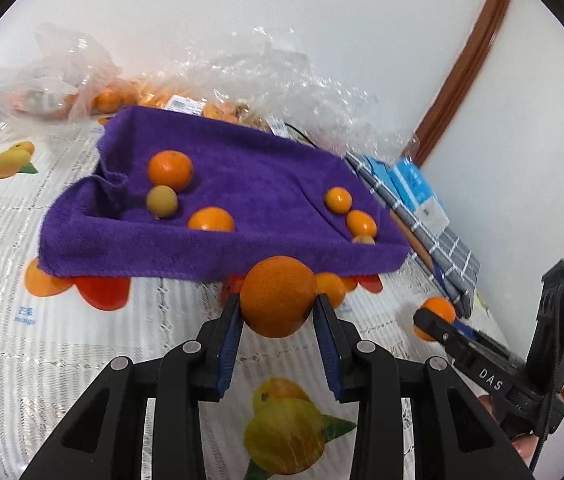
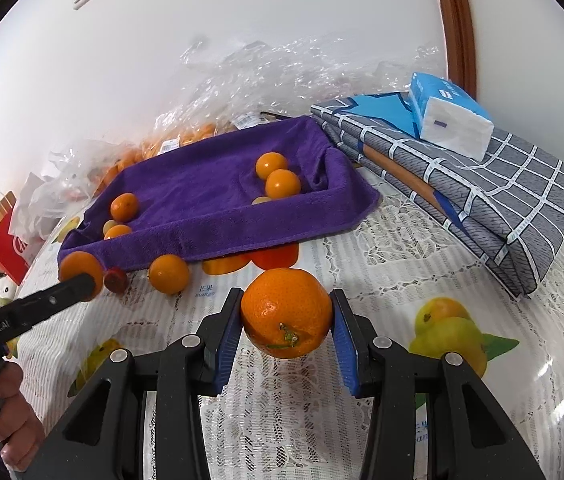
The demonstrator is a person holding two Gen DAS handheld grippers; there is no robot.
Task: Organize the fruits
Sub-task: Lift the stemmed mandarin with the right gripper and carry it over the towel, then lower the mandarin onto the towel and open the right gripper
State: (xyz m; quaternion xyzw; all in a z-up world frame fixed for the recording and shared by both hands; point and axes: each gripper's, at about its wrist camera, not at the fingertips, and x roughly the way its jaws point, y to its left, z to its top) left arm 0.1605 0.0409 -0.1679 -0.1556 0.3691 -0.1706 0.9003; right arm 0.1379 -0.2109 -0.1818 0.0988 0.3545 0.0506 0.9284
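Already sorted, left: we count three fruits at the left end of the purple towel tray (image 1: 242, 168), a big orange (image 1: 170, 170), a pale greenish one (image 1: 161, 201) and a half-hidden orange (image 1: 211, 219).
Already sorted, right: three small oranges (image 1: 338, 199) sit bunched in the tray's right corner.
Left claw (image 1: 278, 316): pinching an orange (image 1: 278, 296), held just near of the tray's front edge, not yet over it.
Still loose: one orange (image 2: 169, 273) and a small reddish fruit (image 2: 115, 279) lie on the worktop (image 2: 382, 280) against the tray's near wall.
Right claw (image 2: 286, 322): pinching a mandarin (image 2: 286, 312) with its stem facing us, above the worktop, near of the tray.
Bags (image 2: 170, 140): more oranges wait at the far side.
Progress: we judge it around midway.
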